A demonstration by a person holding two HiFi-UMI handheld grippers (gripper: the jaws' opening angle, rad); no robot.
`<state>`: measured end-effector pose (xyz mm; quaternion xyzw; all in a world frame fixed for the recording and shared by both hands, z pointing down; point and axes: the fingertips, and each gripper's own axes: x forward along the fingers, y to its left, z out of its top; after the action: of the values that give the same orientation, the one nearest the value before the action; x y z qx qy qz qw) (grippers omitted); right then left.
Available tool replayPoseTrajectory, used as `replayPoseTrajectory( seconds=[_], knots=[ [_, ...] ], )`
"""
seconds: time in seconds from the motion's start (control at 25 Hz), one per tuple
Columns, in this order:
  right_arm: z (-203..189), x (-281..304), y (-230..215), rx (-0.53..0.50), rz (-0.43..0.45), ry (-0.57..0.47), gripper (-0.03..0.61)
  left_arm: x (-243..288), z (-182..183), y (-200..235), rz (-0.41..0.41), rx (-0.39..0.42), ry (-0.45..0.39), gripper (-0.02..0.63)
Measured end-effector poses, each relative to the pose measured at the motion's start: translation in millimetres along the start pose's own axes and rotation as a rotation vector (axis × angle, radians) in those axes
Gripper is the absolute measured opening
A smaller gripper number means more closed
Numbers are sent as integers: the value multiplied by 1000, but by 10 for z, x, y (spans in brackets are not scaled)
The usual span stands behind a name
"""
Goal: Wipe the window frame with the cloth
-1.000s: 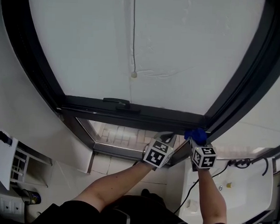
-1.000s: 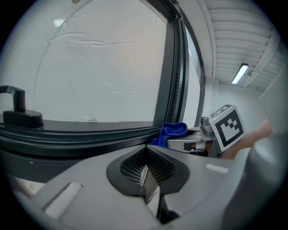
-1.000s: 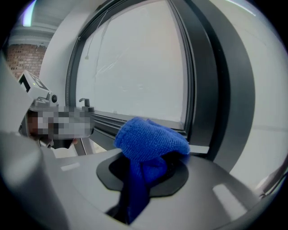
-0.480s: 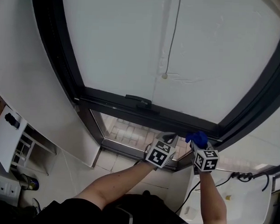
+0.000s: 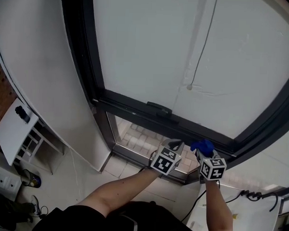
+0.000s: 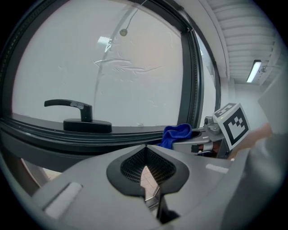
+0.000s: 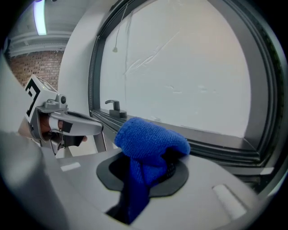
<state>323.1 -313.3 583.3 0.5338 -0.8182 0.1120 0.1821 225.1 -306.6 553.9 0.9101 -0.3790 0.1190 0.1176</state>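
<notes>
The cloth (image 7: pixel 150 139) is pinched by the right gripper (image 7: pixel 146 168) beside the frame (image 5: pixel 130 112); the left gripper (image 6: pixel 146 168) is closed, empty. Pressing and sliding along the rail is likely needed.

fuzzy cloth (image 7: pixel 150 137), matt blk frame (image 5: pixel 121 109)

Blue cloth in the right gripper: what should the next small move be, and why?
Probably press the blue cloth onto the bottom rail of the window frame and slide it left toward the handle. The right gripper is shut on it by the right corner; contact looks unclear.
</notes>
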Motion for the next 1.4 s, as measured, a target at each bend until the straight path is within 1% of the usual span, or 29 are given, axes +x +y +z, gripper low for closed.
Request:
replayPoseTrajectory(
  seconds=[0.24, 0.6, 0.8, 1.4],
  knots=[
    [162, 146, 254, -24, 57, -8, 83, -176, 23, 241, 49, -25, -19, -11],
    [245, 375, 556, -40, 127, 3, 83, -405, -13, 555, 115, -44, -34, -11],
    [333, 557, 797, -57, 179, -1, 83, -581, -50, 800, 171, -64, -41, -11],
    [557, 1025, 1520, -103, 295, -9, 83, -1248, -162, 1553, 335, -117, -68, -11]
  ],
)
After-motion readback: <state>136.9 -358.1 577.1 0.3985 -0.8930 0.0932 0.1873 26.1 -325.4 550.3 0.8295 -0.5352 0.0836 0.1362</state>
